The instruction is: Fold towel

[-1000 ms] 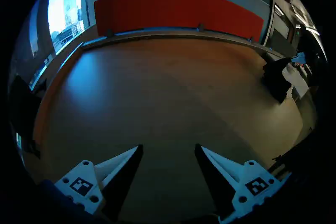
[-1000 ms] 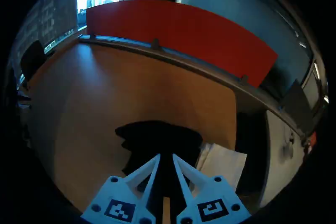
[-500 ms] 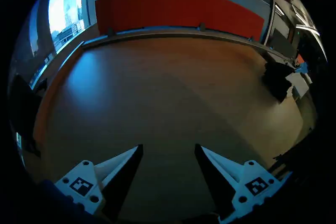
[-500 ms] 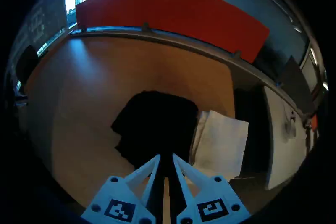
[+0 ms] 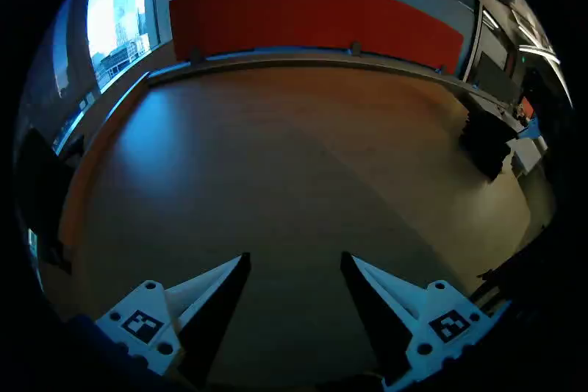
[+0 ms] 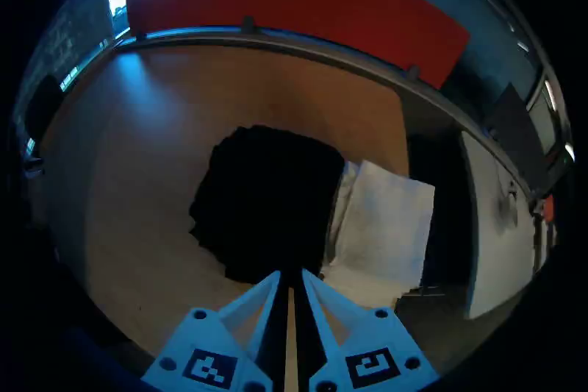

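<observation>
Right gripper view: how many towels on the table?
2. A black towel lies on the table straight ahead, its near edge at the fingers; a white towel sits against its right side. More could be hidden underneath.

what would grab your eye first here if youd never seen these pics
The long red partition panel running along the far edge of the brown wooden table stands out first. In the right gripper view, a black towel lies on the table just ahead of the right gripper. A white folded cloth sits close beside the towel.
</observation>
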A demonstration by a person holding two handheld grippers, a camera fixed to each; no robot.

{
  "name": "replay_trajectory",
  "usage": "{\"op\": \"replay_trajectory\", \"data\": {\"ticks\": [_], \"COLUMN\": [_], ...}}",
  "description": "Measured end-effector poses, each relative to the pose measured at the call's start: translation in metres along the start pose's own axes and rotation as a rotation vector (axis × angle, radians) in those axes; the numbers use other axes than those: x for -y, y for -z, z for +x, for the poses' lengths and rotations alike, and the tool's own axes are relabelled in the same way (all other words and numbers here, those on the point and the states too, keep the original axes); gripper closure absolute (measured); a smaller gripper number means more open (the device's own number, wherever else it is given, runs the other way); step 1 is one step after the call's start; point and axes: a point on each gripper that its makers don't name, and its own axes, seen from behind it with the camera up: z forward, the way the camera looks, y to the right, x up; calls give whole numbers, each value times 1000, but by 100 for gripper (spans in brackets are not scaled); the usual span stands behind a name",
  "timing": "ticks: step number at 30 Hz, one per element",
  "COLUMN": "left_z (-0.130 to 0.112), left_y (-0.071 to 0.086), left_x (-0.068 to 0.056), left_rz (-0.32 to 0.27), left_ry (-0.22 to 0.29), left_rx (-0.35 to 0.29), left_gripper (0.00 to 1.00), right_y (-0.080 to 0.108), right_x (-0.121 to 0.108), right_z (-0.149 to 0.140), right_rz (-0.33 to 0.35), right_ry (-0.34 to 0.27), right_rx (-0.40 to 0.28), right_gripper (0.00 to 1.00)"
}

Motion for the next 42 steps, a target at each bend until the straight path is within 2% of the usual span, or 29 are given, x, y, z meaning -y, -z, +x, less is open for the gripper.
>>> {"op": "replay_trajectory", "data": {"ticks": [9, 19, 23, 31, 33, 37, 39, 42], "left_z": [-2, -4, -3, -1, -1, -1, -2, -2], "left_y": [3, 2, 1, 0, 0, -1, -1, 0], "left_x": [4, 5, 5, 4, 4, 4, 5, 5], "left_rz": [5, 4, 0, -6, -7, -8, -8, -7], "left_ry": [-1, -4, -3, -9, -9, -9, -9, -9], "left_rx": [3, 5, 4, 2, 2, 3, 3, 4], "left_gripper": [9, 9, 10, 9, 9, 9, 9, 9], "right_y": [-13, -15, -13, -9, -8, -7, -7, -9], "right_x": [-16, -12, -12, -19, -19, -14, -11, -7], "right_z": [-13, -12, -10, -18, -18, -11, -6, 4], "right_rz": [-53, -74, -93, -134, -138, -123, -118, -114], "right_ry": [-37, -32, -32, -37, -43, -58, -64, -76], "right_rx": [46, 29, 12, 20, 16, -9, -25, -50], "right_gripper": [96, 93, 89, 71, 63, 32, 21, 17]}}
